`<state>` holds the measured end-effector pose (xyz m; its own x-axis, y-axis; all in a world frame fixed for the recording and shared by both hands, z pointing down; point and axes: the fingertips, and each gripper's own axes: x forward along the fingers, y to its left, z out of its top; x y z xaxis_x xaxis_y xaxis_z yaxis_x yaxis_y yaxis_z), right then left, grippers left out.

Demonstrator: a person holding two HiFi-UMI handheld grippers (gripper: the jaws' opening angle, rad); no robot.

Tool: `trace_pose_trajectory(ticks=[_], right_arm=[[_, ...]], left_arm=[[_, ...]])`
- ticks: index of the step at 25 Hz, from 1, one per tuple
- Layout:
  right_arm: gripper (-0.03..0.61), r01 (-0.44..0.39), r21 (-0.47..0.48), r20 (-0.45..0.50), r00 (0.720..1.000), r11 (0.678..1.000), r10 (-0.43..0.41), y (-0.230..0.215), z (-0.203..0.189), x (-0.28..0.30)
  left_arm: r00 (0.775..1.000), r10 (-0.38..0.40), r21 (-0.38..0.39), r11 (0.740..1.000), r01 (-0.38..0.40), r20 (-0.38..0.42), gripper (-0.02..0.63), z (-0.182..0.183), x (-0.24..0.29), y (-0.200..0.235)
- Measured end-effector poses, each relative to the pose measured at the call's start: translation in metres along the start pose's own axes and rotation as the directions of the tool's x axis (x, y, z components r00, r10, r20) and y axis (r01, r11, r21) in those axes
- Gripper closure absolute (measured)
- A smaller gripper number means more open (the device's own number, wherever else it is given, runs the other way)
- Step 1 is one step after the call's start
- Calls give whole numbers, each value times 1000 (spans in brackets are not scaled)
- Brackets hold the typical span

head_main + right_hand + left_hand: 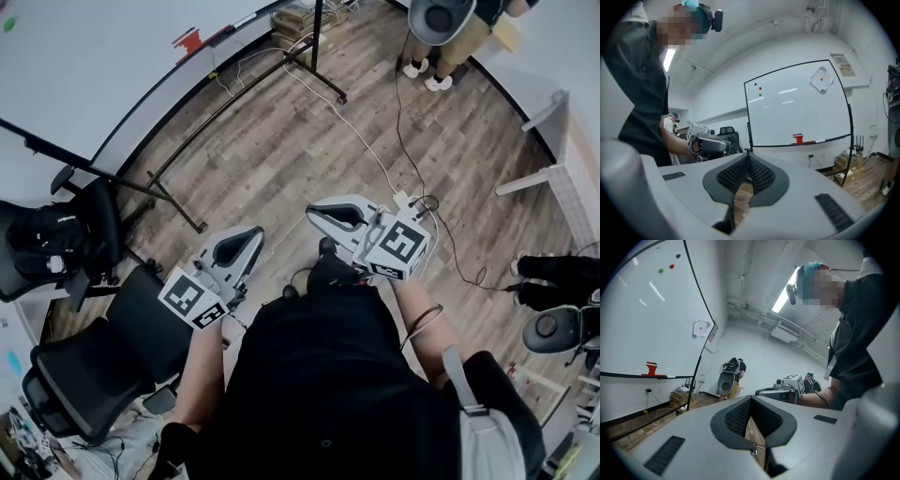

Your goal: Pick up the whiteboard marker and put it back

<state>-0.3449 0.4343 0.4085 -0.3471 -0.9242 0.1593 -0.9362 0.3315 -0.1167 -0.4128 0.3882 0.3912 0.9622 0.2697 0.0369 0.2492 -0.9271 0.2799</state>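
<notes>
My left tongs [255, 233] and right tongs [313, 214] are pressed together, empty. I judge this the approach. Next I must reach the far-left whiteboard [797, 103] tray [811, 142] and spread for the marker

Ahead of our left gripper [253, 234] and right gripper [314, 214] we see bare floor [281, 131] reaching up to the whiteboard [84, 56]. The board's stand legs [178, 202] slant across that floor at the left. A white cable [361, 145] trails over it from near the boxes [300, 19] at the far wall. Between legs and cable the way lies open. Two chairs [84, 366] crowd our left side, close beside the left gripper. A person [450, 33] stands far right, and a white desk [561, 173] closes the right side.
</notes>
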Motion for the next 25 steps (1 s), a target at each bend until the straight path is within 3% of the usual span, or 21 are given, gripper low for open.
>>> trace_pose_trajectory(ticks=[5, 13, 17, 25], right_arm=[[558, -28, 23, -12, 1000, 999, 29, -61, 4, -9], [557, -137, 53, 14, 991, 989, 136, -137, 11, -25], [557, -179, 79, 28, 984, 981, 178, -164, 5, -27], [557, -169, 129, 4, 985, 977, 170, -212, -11, -15]], left_arm=[[999, 45, -38, 998, -45, 0, 604, 13, 52, 27], [993, 122, -35, 992, -122, -2, 604, 44, 128, 50], [989, 143, -45, 989, -144, -31, 604, 38, 157, 61], [986, 155, -87, 983, -160, -56, 604, 27, 192, 99]])
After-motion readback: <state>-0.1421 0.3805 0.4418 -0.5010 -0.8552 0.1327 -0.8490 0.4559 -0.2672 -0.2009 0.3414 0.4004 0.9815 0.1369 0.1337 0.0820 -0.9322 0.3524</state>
